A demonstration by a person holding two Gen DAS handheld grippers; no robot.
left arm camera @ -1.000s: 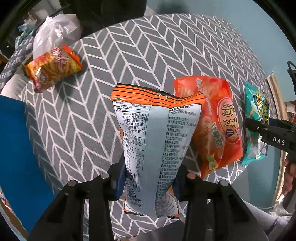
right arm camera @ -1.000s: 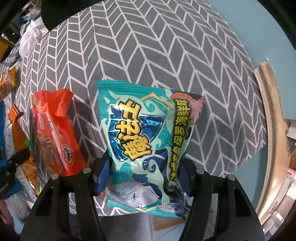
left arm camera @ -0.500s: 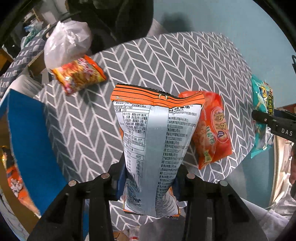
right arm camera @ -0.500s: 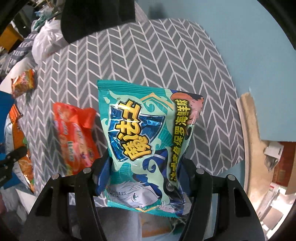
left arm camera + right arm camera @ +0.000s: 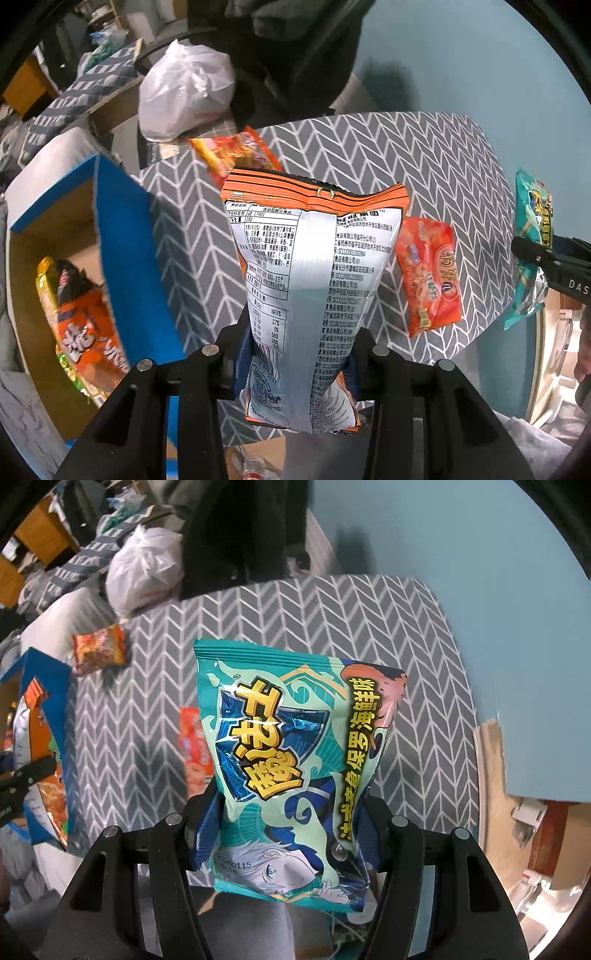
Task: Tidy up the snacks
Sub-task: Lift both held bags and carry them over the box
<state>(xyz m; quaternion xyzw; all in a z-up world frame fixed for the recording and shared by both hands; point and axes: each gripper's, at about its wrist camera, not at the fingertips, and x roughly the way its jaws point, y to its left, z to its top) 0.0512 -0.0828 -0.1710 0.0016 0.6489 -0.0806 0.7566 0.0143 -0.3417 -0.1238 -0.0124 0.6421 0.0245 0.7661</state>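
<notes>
My left gripper (image 5: 295, 365) is shut on an orange-and-silver snack bag (image 5: 314, 280), held high above the grey chevron table (image 5: 424, 155) with its printed back toward the camera. My right gripper (image 5: 291, 827) is shut on a teal snack bag (image 5: 295, 760), also lifted well above the table (image 5: 332, 609); that teal bag (image 5: 532, 236) shows at the right edge of the left wrist view. A red-orange snack bag (image 5: 430, 273) lies on the table near its right corner. Another orange snack bag (image 5: 236, 151) lies at the table's far left.
A blue-edged cardboard box (image 5: 110, 236) stands left of the table with an orange noodle packet (image 5: 85, 328) inside. A white plastic bag (image 5: 184, 88) and dark clothing (image 5: 291, 51) sit beyond the table. Blue floor (image 5: 498, 590) lies to the right, with a wooden board (image 5: 491, 760).
Both grippers have risen with their bags, so the table looks smaller and farther below. The blue box and its packet have come into view on the left.
</notes>
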